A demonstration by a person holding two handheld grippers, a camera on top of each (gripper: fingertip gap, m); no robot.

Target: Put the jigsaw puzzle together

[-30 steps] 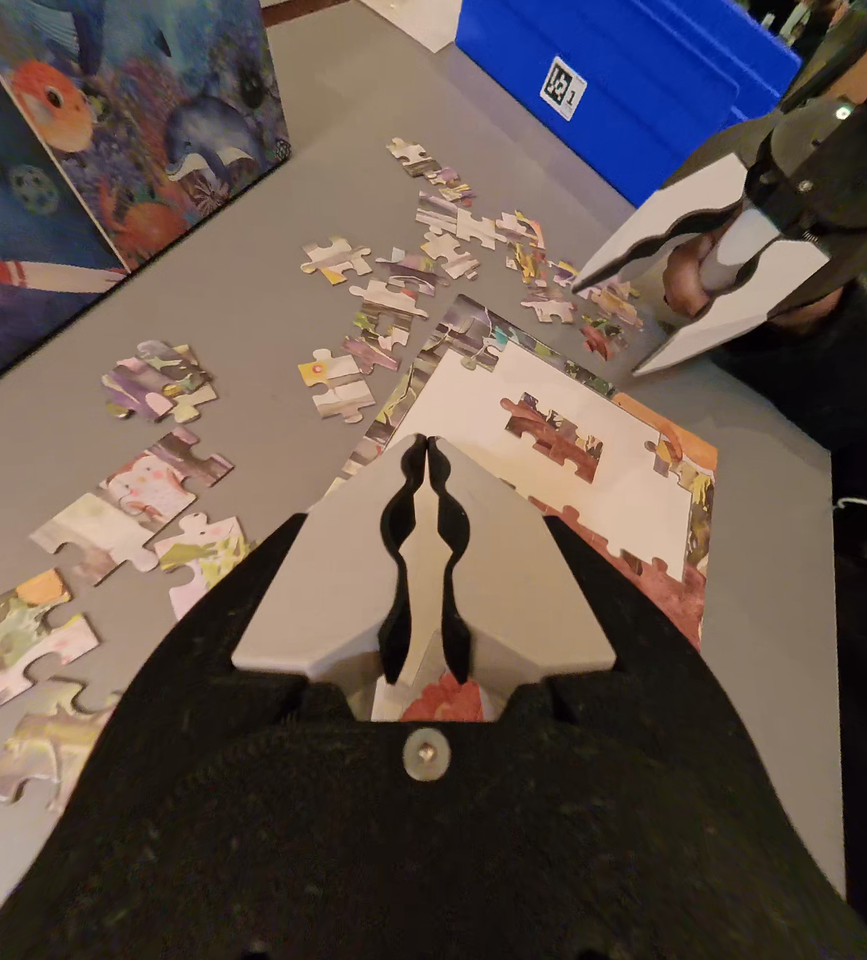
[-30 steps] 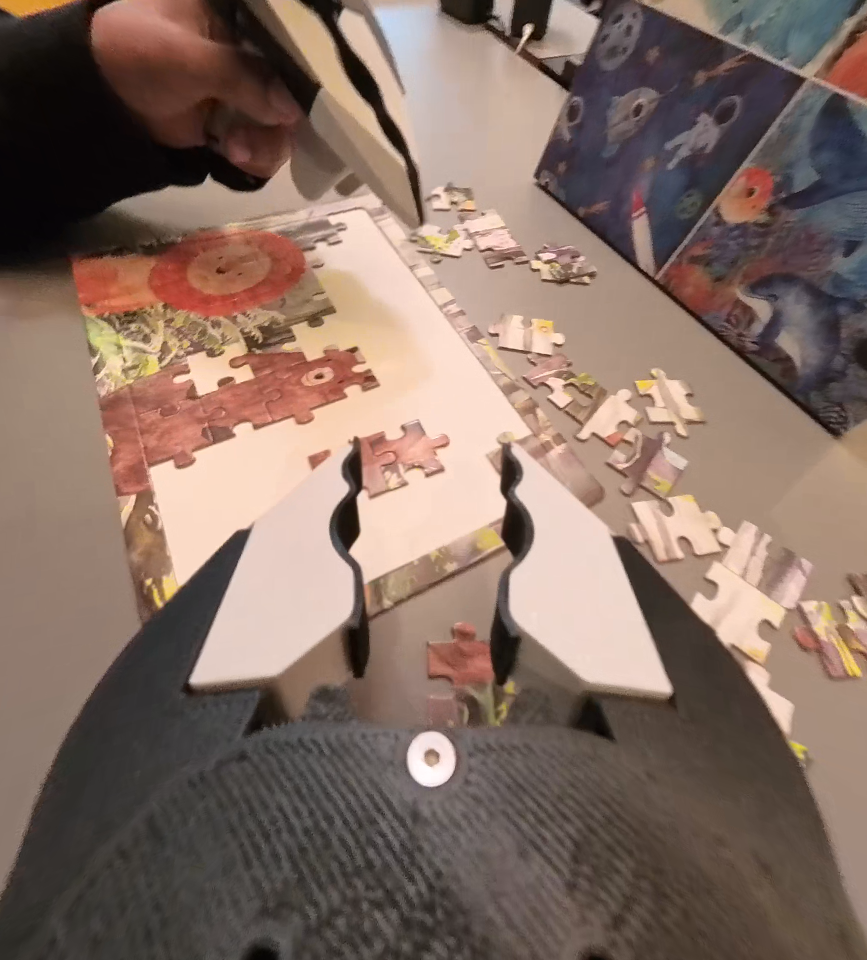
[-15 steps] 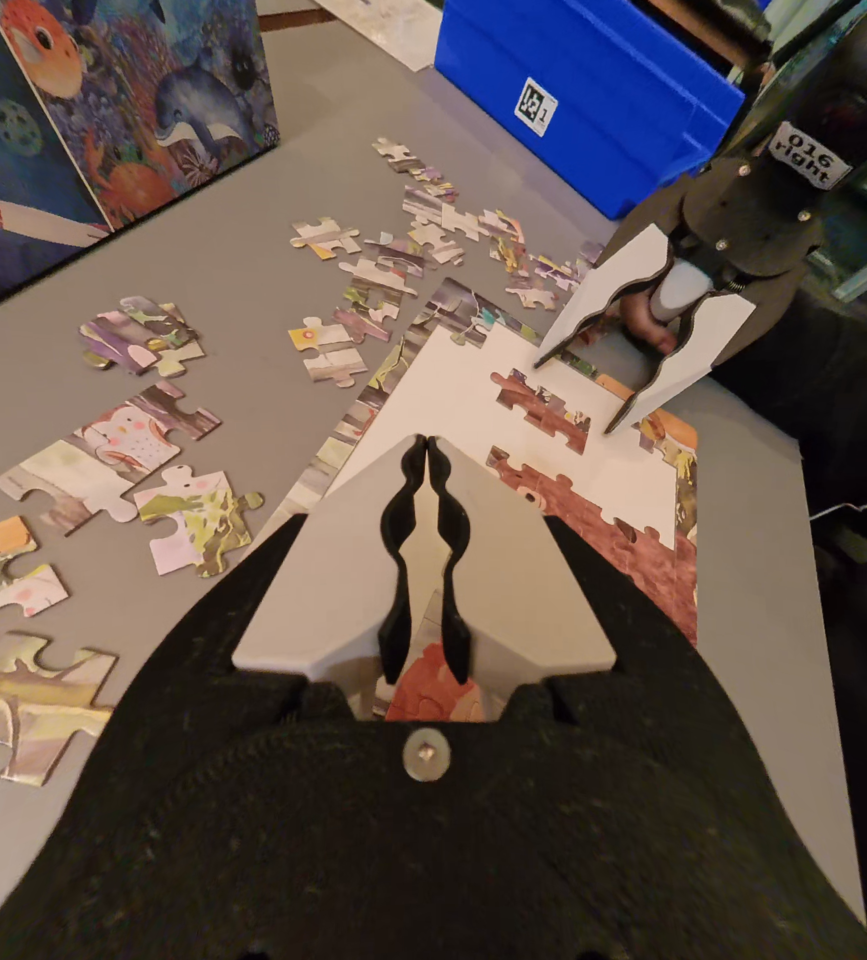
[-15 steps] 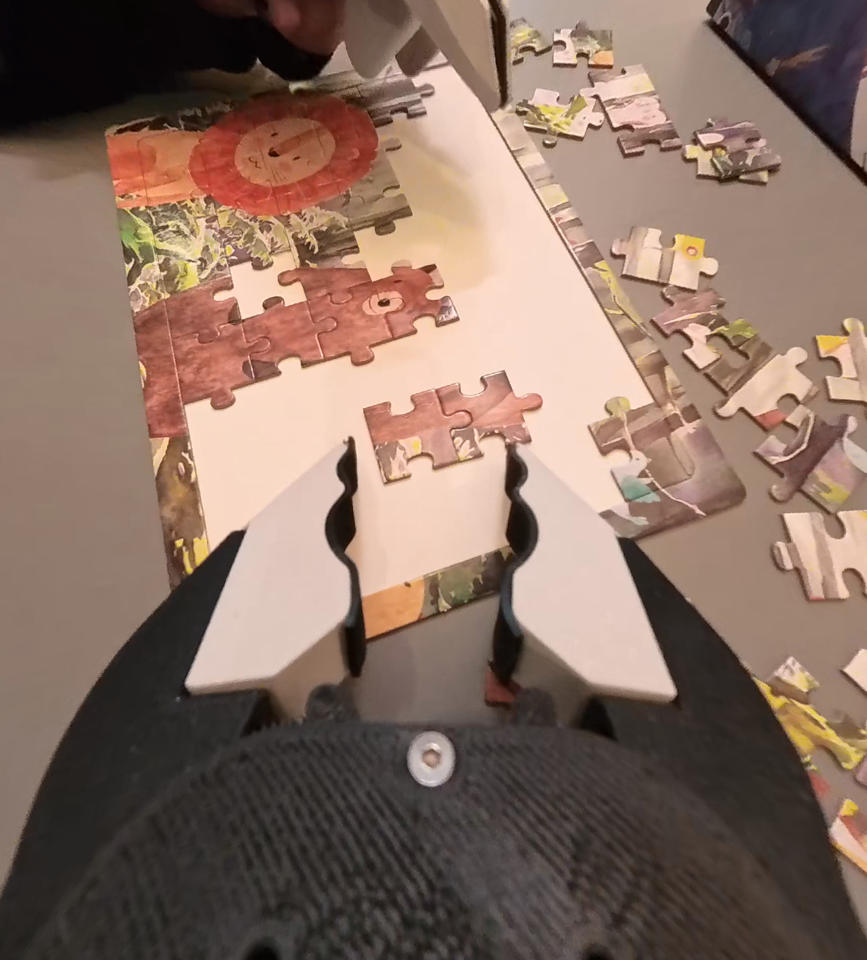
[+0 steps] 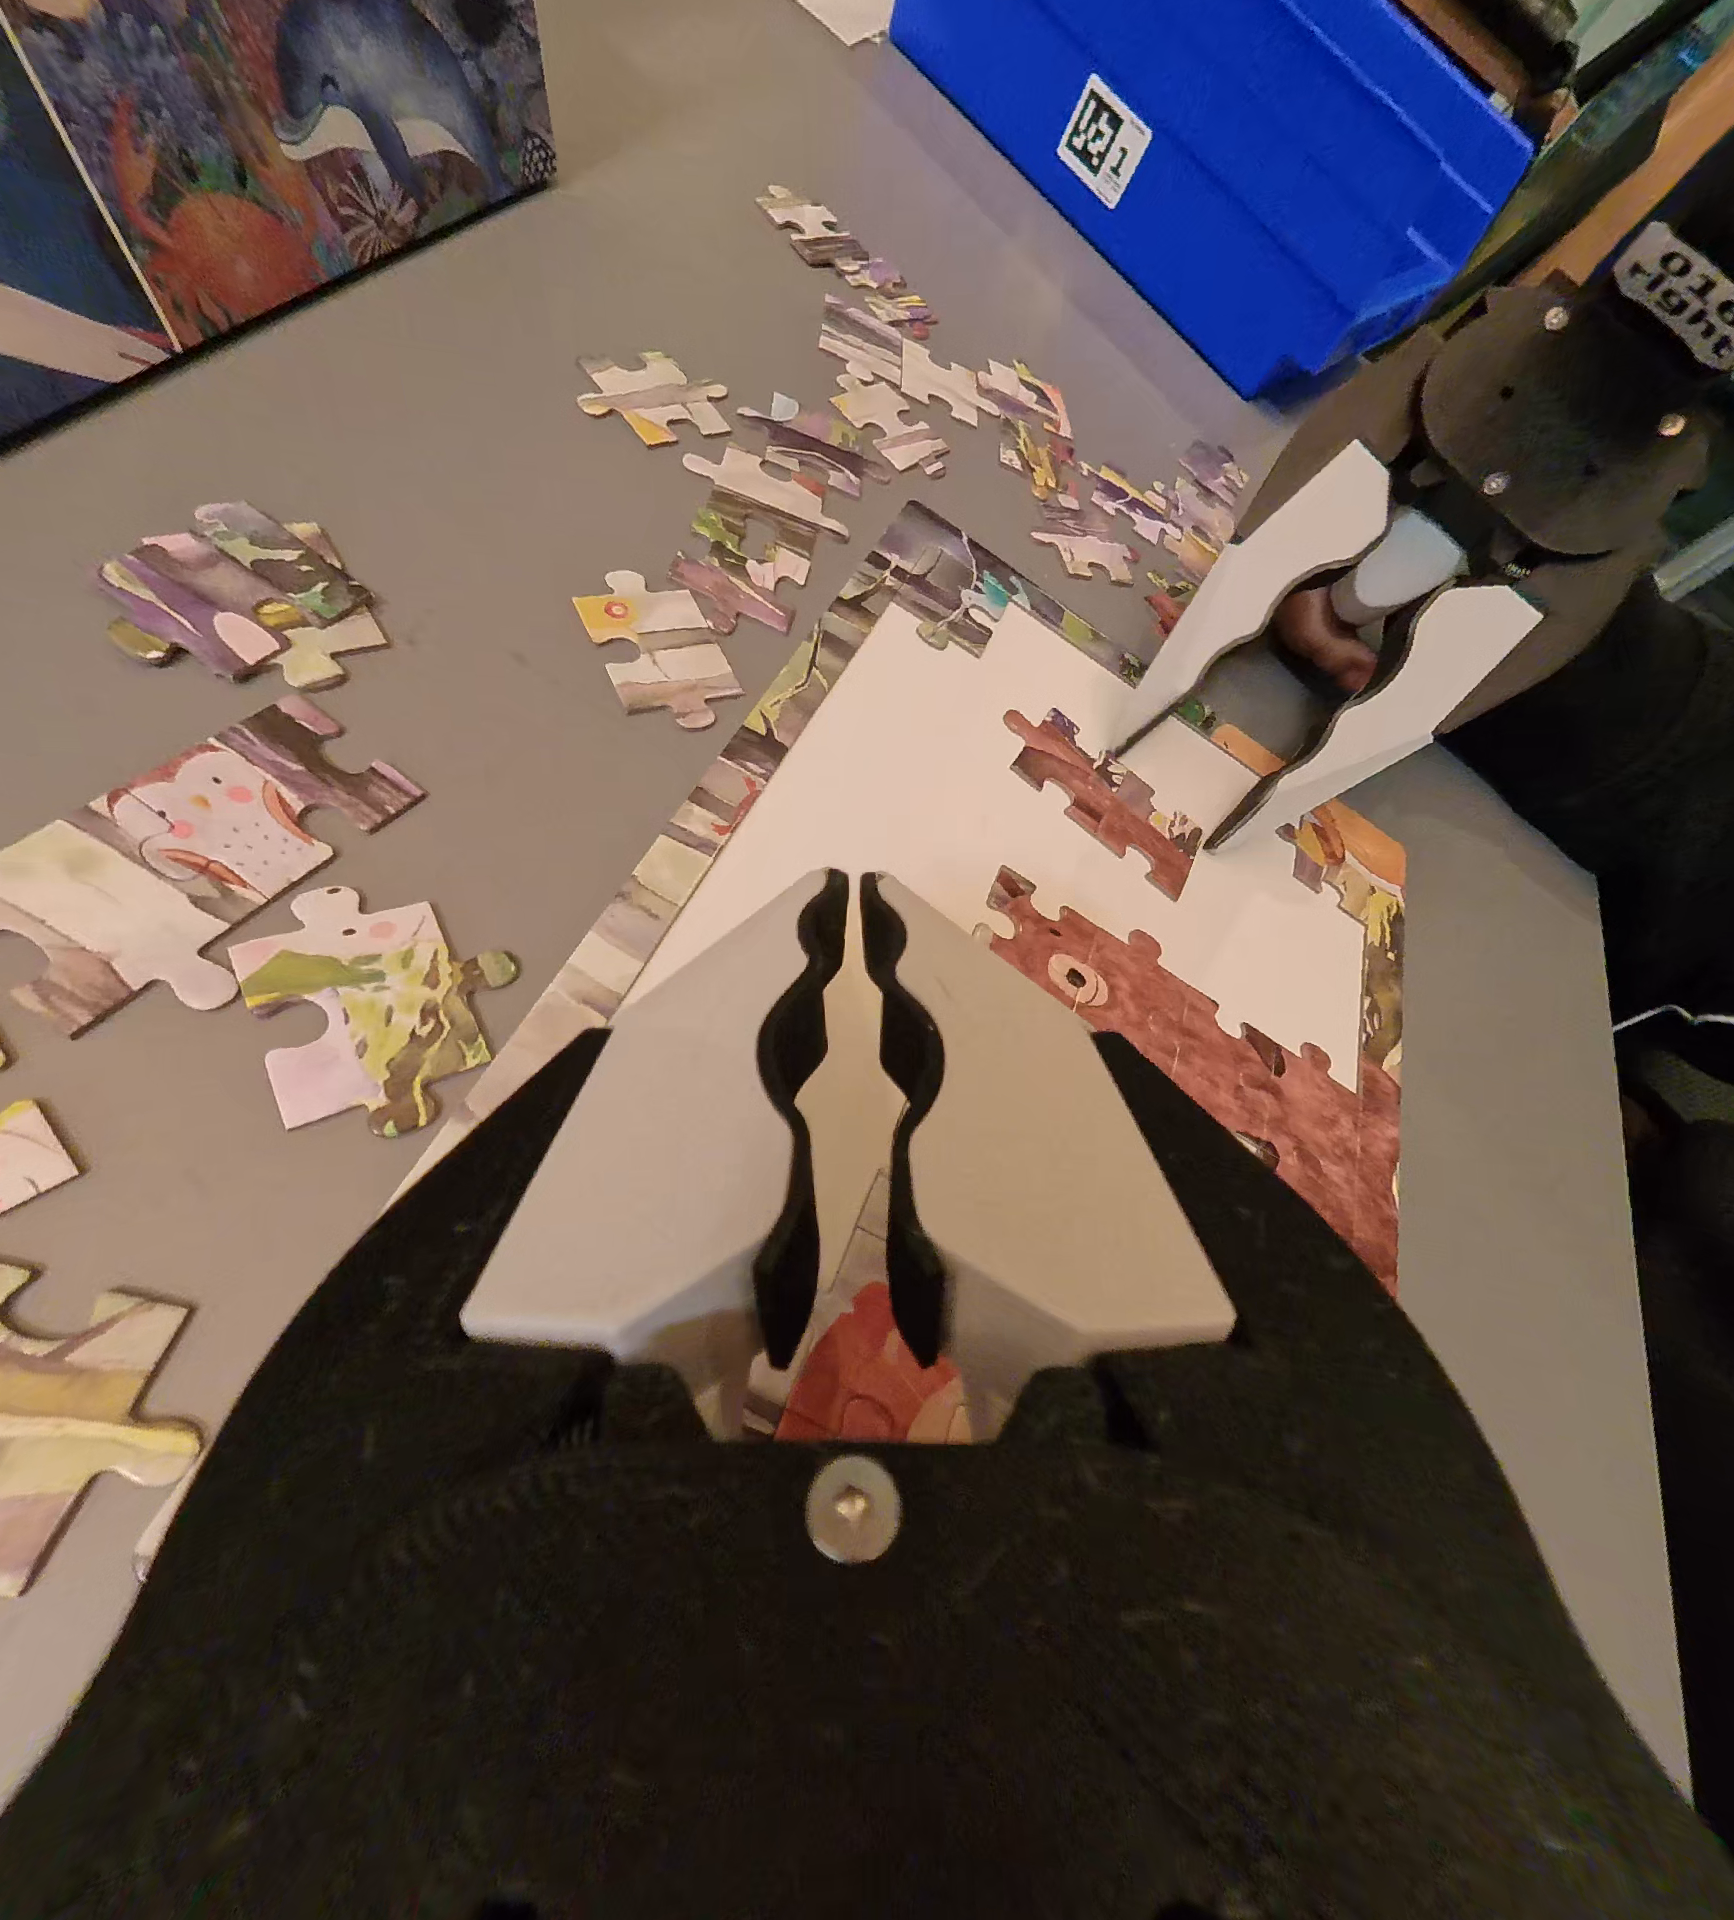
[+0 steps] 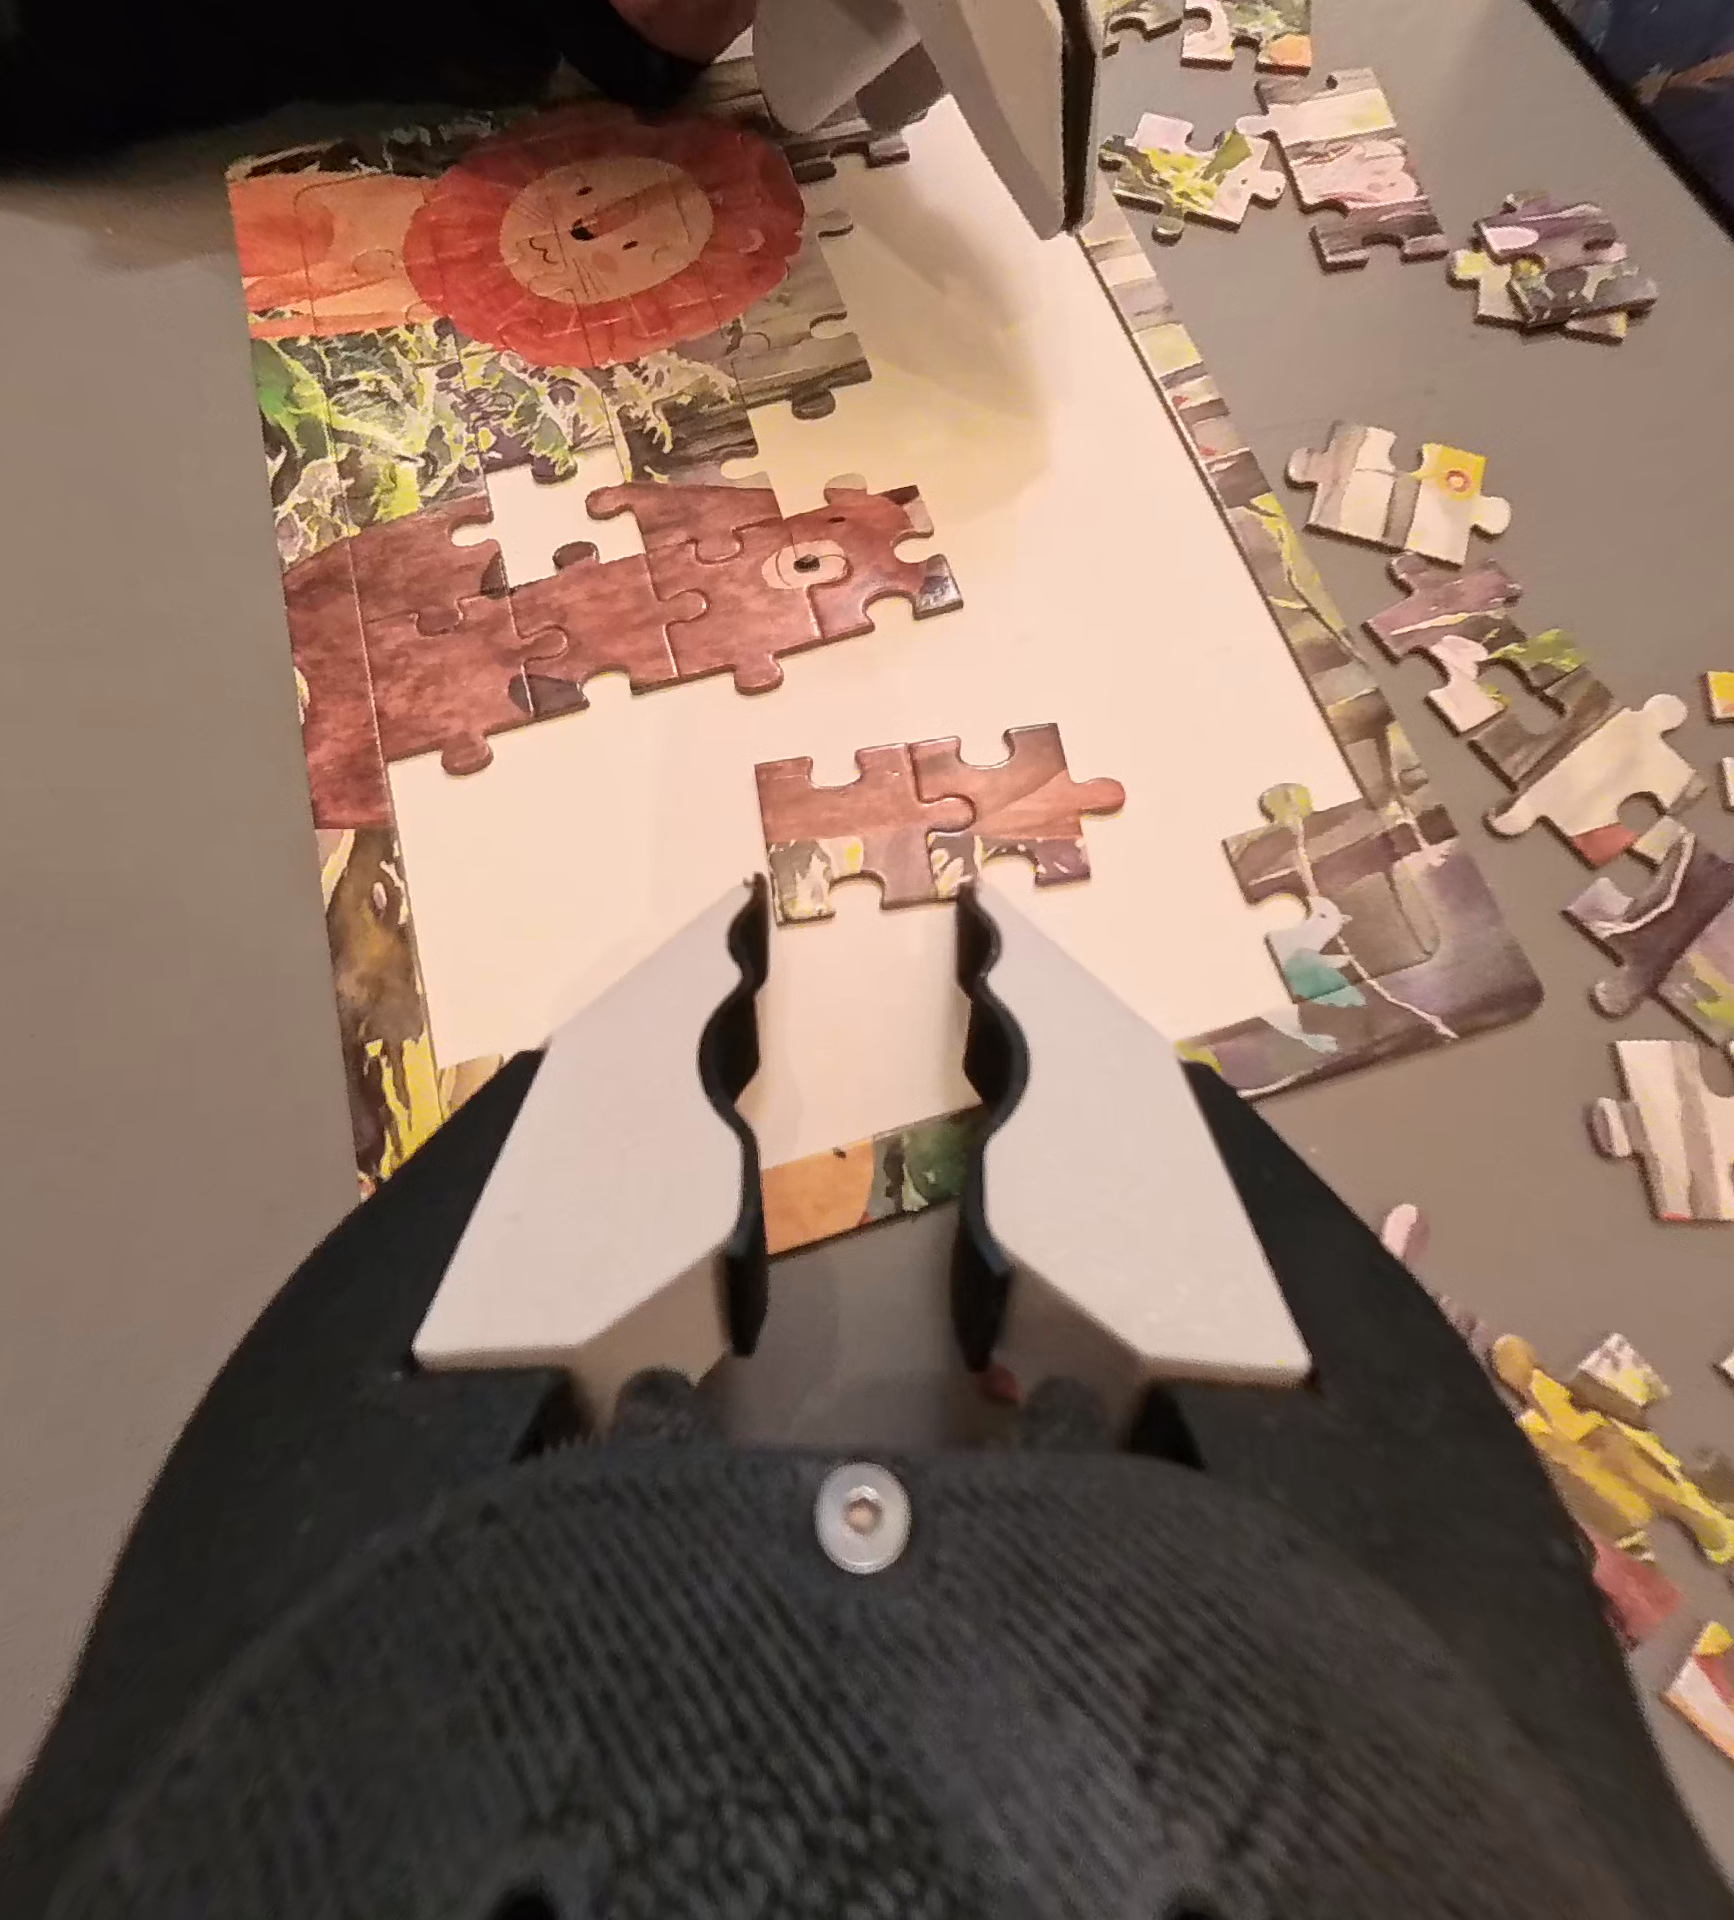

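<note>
The right gripper (image 6: 861, 899), jaws apart, is touching the loose brown 2-piece chunk (image 6: 930, 816) on the white puzzle board (image 6: 572, 821). Next, push it toward 11 o'clock, to the brown bear (image 6: 624, 613). The left gripper (image 5: 844, 883) is waiting, jaws together.

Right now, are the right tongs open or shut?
Open: the right tongs show a clear gap between tips, just short of the loose brown cluster.
</note>
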